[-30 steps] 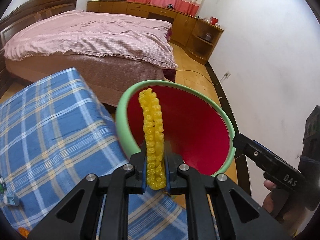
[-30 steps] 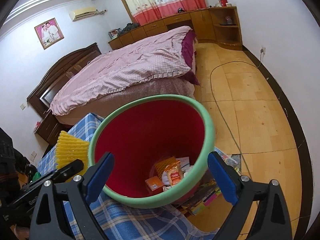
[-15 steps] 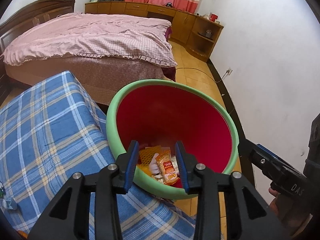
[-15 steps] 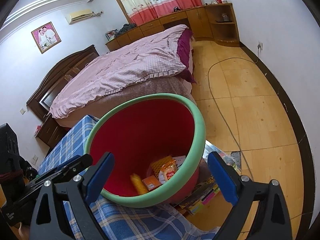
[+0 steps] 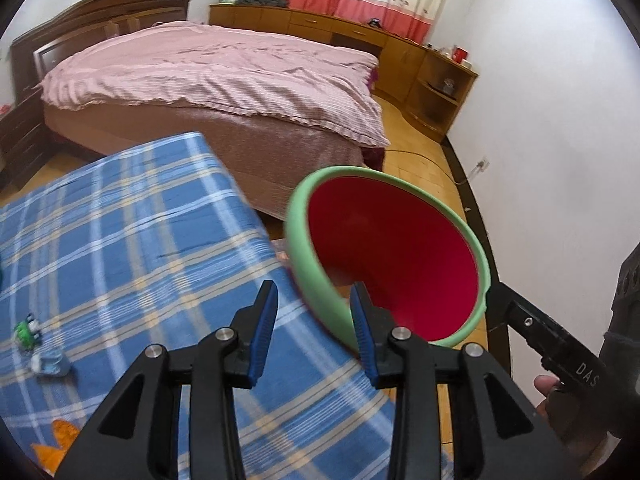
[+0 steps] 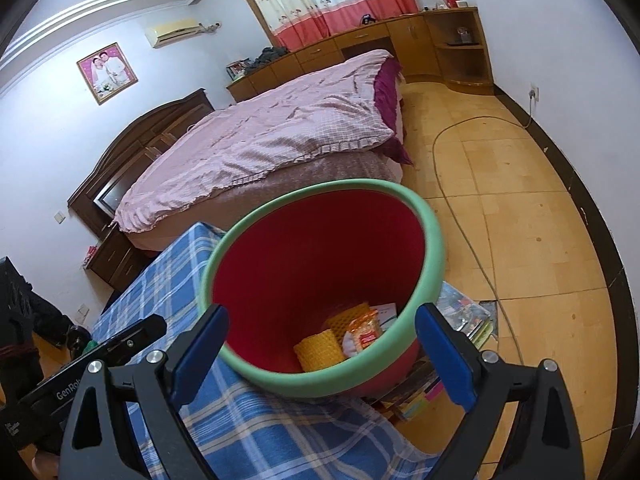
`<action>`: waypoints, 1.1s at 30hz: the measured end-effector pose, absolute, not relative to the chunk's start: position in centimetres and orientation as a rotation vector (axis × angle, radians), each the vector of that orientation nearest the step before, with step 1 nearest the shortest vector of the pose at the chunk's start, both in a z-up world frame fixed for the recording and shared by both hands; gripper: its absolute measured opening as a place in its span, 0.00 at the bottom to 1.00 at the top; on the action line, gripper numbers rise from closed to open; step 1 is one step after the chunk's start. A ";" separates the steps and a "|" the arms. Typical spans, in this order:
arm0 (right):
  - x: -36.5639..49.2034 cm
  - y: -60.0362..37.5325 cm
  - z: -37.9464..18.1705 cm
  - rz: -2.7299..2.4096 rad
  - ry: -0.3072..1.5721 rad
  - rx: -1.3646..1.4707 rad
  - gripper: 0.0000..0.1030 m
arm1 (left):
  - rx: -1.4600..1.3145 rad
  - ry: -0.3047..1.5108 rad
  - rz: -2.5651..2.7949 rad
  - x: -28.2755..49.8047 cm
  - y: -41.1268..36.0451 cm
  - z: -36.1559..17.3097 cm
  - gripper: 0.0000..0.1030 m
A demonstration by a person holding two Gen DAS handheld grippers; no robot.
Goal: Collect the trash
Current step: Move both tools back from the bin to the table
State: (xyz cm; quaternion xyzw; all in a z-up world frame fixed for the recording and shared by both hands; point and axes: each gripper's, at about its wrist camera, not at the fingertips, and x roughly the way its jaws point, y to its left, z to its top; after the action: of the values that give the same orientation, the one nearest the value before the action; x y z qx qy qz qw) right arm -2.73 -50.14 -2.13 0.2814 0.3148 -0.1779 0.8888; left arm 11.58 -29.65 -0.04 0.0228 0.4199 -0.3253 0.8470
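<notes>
A red bin with a green rim (image 5: 316, 280) (image 6: 432, 240) stands beside the blue plaid table (image 5: 120, 248) (image 6: 280, 432). Inside it lie a yellow foam net (image 6: 316, 354), an orange snack packet (image 6: 362, 334) and other wrappers. My left gripper (image 5: 314, 336) is open and empty, over the table edge just left of the bin rim. My right gripper (image 6: 320, 354) is open wide and empty, its fingers either side of the bin's near rim. A green wrapper (image 5: 26, 330) and a pale wrapper (image 5: 50, 364) lie on the table at the left.
A bed with a pink cover (image 5: 224, 80) (image 6: 272, 136) stands behind the table. Wooden cabinets (image 5: 360, 46) line the far wall. A cable (image 6: 460, 208) runs over the tiled floor. Books or magazines (image 6: 464, 316) lie on the floor by the bin. An orange scrap (image 5: 56, 444) lies at the table's near edge.
My left gripper opened and let the yellow foam net fall into the bin, then drew back and left over the table. The right gripper stayed open by the bin.
</notes>
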 end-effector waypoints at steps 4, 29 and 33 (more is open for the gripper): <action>-2.6 -48.6 -1.6 -0.340 0.650 0.571 0.93 | 0.032 0.877 -0.639 11.2 -27.1 0.5 0.36; -3.1 -36.7 -0.4 -0.147 0.682 0.468 0.94 | -0.013 0.879 -0.295 7.6 -8.8 0.3 0.36; -3.3 -35.5 -0.3 -0.126 0.687 0.456 0.94 | -0.033 0.909 -0.278 7.0 -6.8 -0.7 0.36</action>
State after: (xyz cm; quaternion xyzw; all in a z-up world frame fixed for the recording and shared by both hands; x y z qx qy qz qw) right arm -3.28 -35.50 -0.29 0.2214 0.3339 -0.0612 0.9142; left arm 7.04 -6.79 -0.72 -0.0161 0.4375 -0.1336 0.8891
